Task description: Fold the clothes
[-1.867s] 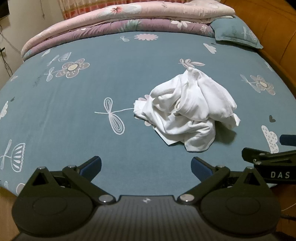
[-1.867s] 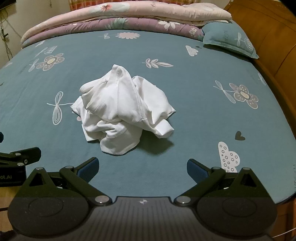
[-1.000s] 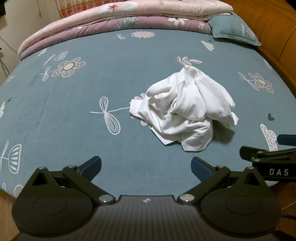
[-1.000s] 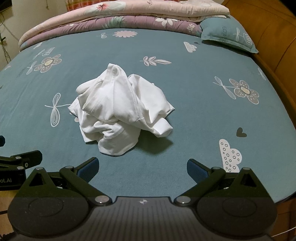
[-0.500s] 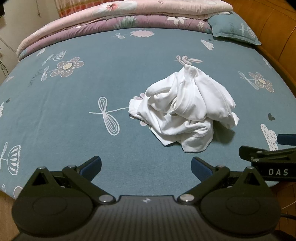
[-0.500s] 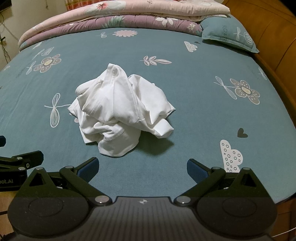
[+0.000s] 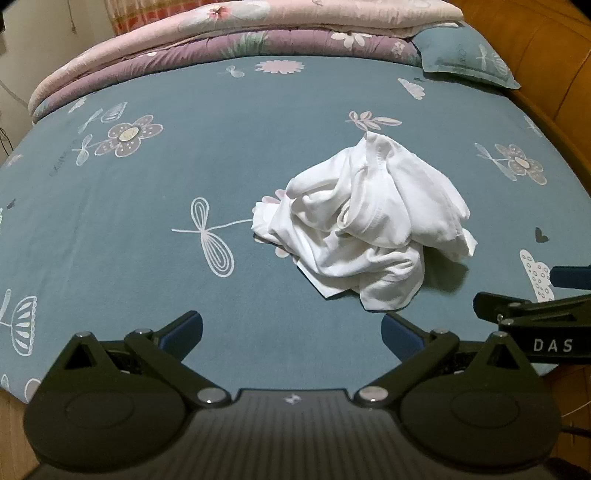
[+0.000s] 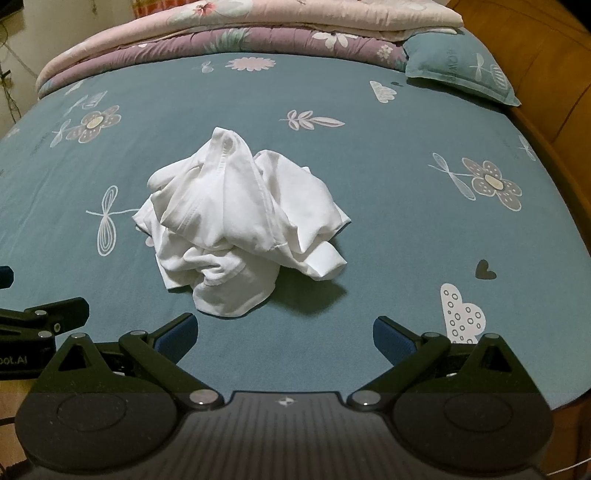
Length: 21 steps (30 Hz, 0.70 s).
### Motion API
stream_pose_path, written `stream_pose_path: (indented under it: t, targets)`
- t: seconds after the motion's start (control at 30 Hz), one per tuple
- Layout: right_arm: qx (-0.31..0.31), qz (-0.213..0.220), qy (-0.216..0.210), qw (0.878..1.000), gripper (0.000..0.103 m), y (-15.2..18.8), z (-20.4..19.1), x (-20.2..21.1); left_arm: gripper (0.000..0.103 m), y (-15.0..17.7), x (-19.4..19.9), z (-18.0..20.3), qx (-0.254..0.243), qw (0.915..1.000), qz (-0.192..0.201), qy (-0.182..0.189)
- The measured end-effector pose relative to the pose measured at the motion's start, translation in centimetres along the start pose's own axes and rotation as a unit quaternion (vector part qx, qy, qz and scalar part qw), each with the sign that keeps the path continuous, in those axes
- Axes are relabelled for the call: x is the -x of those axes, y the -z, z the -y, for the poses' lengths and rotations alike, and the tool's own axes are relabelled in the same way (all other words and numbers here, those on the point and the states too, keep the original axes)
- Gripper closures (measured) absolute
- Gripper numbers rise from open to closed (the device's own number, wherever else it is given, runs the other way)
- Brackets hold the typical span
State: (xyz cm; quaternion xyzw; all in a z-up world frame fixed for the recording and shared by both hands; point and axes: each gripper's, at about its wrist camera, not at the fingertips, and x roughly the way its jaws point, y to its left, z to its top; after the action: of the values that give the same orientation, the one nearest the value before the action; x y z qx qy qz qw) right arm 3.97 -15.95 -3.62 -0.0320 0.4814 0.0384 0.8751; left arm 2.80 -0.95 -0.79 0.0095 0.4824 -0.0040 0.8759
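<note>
A crumpled white garment (image 7: pixel 369 225) (image 8: pixel 240 229) lies in a heap on the teal bedsheet (image 7: pixel 184 177) (image 8: pixel 406 221), near the bed's front edge. My left gripper (image 7: pixel 291 330) hovers over the front edge, open and empty, with the heap ahead and to its right. My right gripper (image 8: pixel 284 334) is open and empty too, the heap just ahead and to its left. Each gripper shows at the other view's side edge: the right one (image 7: pixel 535 306), the left one (image 8: pixel 40 317).
Folded pink and purple quilts (image 7: pixel 240 33) (image 8: pixel 240 29) are stacked along the far side of the bed. A teal pillow (image 7: pixel 465 55) (image 8: pixel 458 70) lies at the far right. A wooden bed frame (image 7: pixel 554 74) (image 8: pixel 546 92) rises on the right.
Both views have shifted only slightly; the heap sits a little nearer in the frames. Both grippers stay open and the garment has not moved.
</note>
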Motion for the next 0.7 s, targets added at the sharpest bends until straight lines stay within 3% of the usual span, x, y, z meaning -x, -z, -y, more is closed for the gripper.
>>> stream_pose_path:
  t: [0.47,0.7]
  targets:
    - [-0.001,-0.016,0.005,1.000,0.000,-1.8,0.4,-1.7,0.001,-1.8,-1.9,-0.1,-0.003,0.9999,-0.010,0.007]
    - [-0.014,-0.013,0.007,1.000,0.000,-3.0,0.8,-2.4,0.001,-3.4,-2.8,-0.4,-0.008,0.9998,0.006,0.015]
